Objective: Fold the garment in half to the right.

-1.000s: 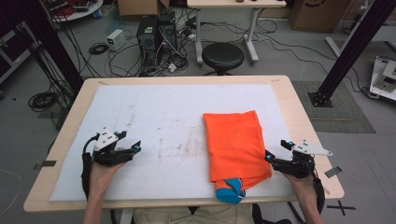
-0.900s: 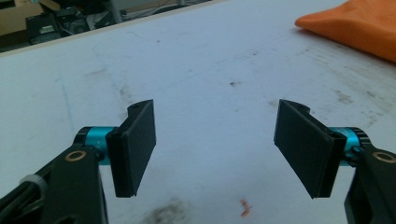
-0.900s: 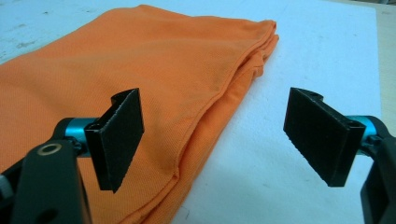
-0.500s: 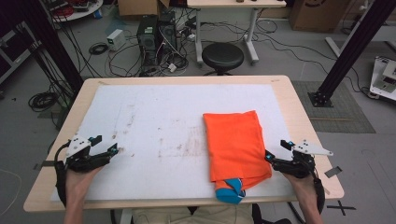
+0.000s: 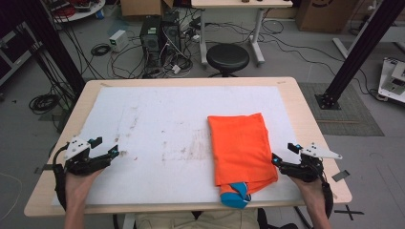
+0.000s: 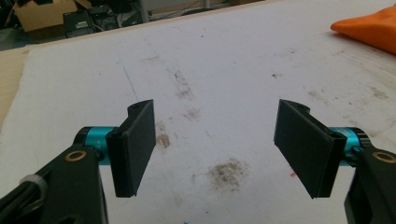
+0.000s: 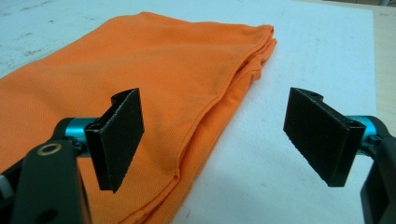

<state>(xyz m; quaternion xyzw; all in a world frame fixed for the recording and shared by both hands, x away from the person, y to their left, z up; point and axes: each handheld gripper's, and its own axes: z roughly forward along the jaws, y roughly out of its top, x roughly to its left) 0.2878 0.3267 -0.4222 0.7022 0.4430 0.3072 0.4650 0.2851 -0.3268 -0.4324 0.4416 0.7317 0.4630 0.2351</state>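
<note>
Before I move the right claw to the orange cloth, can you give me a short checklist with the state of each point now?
1. Right claw open: ok, jaws stand wide apart.
2. Right claw empty: ok, nothing between the jaws.
3. Orange cloth lies folded flat on the white mat: ok.
4. Cloth edge within the claw's line: ok, the folded edge runs between the jaws in the right gripper view.
5. Left claw away from the cloth: ok, open, at the mat's left side.
6. Blue piece under the cloth's near end: cannot tell what it is.
</note>
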